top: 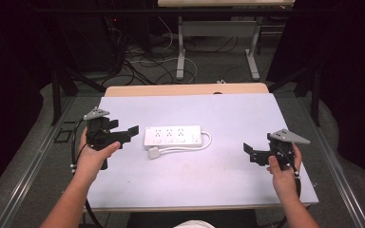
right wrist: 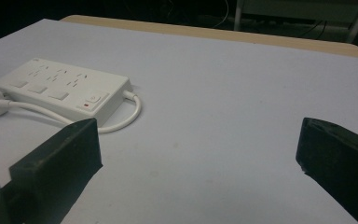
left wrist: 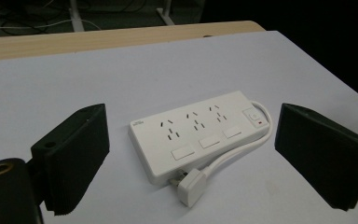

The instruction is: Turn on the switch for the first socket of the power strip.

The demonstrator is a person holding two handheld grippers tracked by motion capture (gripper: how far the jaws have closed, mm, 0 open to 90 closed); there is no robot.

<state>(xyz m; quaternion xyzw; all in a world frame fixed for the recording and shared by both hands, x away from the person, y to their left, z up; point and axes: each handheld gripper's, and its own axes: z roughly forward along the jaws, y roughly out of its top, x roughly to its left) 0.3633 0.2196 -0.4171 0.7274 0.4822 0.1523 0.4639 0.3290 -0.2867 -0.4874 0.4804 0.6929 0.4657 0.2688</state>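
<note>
The white power strip (top: 173, 137) is seen lying flat near the middle of the counter (top: 228, 180), its long axis running left to right across the high view, with its cord (top: 204, 144) looped off the right end and brought back along the near side to the plug (top: 154, 153), which rests just beside the strip's near left corner. The left gripper (top: 132, 130) is held just beside the strip's left end, jaws spread wide with nothing between them, pointed along that long axis. The right gripper (top: 247, 149) is kept well apart from the strip, off to the right, jaws likewise wide and empty. The left hand is judged the nearer one, and the plug lies on its side, so the reach is likely to be made from there.
</note>
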